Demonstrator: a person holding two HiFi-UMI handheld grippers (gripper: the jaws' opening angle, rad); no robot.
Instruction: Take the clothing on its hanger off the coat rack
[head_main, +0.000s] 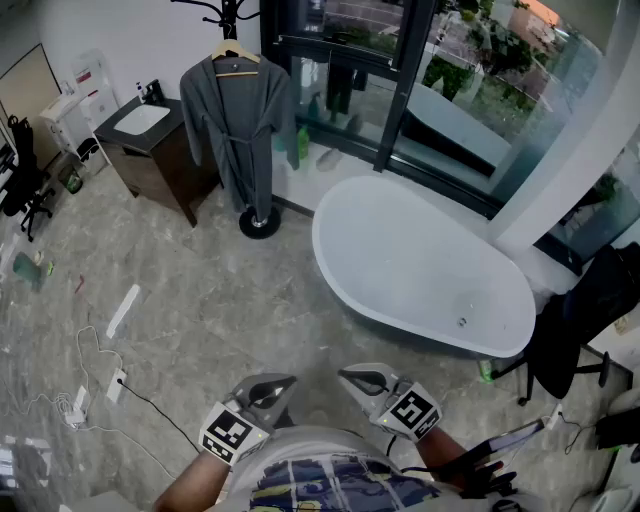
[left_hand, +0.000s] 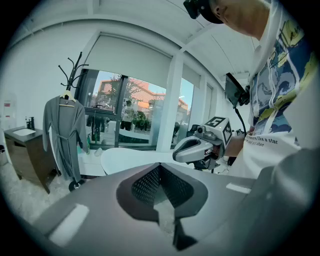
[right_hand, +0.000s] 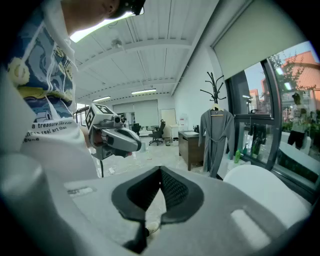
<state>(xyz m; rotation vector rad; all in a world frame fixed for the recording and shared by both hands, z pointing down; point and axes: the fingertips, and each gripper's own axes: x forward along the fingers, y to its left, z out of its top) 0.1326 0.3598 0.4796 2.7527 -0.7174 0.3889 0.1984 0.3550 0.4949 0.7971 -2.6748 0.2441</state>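
A grey robe (head_main: 237, 120) hangs on a wooden hanger (head_main: 236, 55) from a black coat rack (head_main: 259, 222) at the far side of the room, near the window. Both grippers are held close to the person's body, far from the robe. The left gripper (head_main: 268, 392) and right gripper (head_main: 365, 380) are shut, with nothing between their jaws. In the left gripper view the robe (left_hand: 65, 135) hangs far off at the left, beyond my closed jaws. The right gripper view shows the robe (right_hand: 216, 140) right of centre, likewise at a distance.
A white bathtub (head_main: 420, 265) lies between me and the window wall, right of the rack. A dark vanity with a sink (head_main: 150, 150) stands just left of the robe. Cables and a power strip (head_main: 116, 385) trail on the floor at left. A black chair (head_main: 585, 320) stands at right.
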